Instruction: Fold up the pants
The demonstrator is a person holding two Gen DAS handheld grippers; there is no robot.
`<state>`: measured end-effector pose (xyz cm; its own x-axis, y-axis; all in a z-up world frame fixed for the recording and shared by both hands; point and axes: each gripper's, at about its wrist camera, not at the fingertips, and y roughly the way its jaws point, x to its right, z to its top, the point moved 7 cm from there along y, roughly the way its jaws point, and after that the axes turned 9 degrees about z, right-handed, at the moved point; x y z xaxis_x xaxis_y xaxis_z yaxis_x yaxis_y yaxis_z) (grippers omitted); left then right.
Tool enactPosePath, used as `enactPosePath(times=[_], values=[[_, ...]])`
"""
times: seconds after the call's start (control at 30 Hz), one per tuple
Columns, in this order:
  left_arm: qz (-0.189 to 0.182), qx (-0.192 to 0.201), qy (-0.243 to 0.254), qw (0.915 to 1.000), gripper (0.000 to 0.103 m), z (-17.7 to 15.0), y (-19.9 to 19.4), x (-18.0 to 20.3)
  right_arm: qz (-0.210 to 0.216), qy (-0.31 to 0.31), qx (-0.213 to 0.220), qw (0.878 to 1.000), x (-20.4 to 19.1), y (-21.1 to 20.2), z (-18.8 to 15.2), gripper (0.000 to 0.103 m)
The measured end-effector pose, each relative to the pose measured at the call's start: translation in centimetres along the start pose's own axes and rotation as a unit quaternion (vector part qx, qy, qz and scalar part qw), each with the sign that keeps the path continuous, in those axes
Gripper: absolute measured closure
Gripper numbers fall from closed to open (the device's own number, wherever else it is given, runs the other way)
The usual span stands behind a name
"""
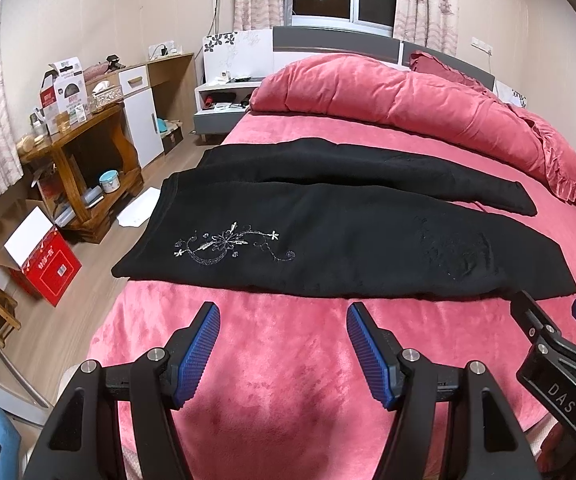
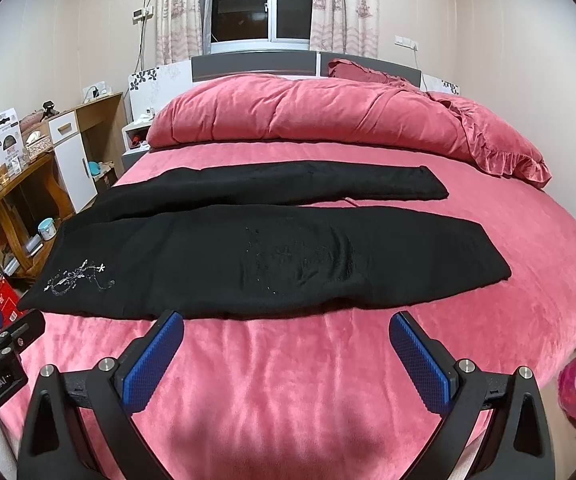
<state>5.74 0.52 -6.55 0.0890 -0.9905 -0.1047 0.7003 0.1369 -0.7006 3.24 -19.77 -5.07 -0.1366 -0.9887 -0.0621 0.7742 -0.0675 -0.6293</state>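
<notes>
Pink bed holds black pants (spread flat).

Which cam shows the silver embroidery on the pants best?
Left wrist view: the embroidery sits near mid-frame on the black pants, large and sharp, flower and scrolls readable. In the right wrist view it is small, off near the left side and foreshortened.
</notes>
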Motion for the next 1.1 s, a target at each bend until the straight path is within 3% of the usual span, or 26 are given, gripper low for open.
enactPosePath(times=[1.1], values=[[0.010, -0.020, 0.003, 0.9997, 0.036, -0.7, 1.2, -0.1, 0.002, -0.011, -0.021, 1.000, -0.2, 1.1, -1.0, 0.000]])
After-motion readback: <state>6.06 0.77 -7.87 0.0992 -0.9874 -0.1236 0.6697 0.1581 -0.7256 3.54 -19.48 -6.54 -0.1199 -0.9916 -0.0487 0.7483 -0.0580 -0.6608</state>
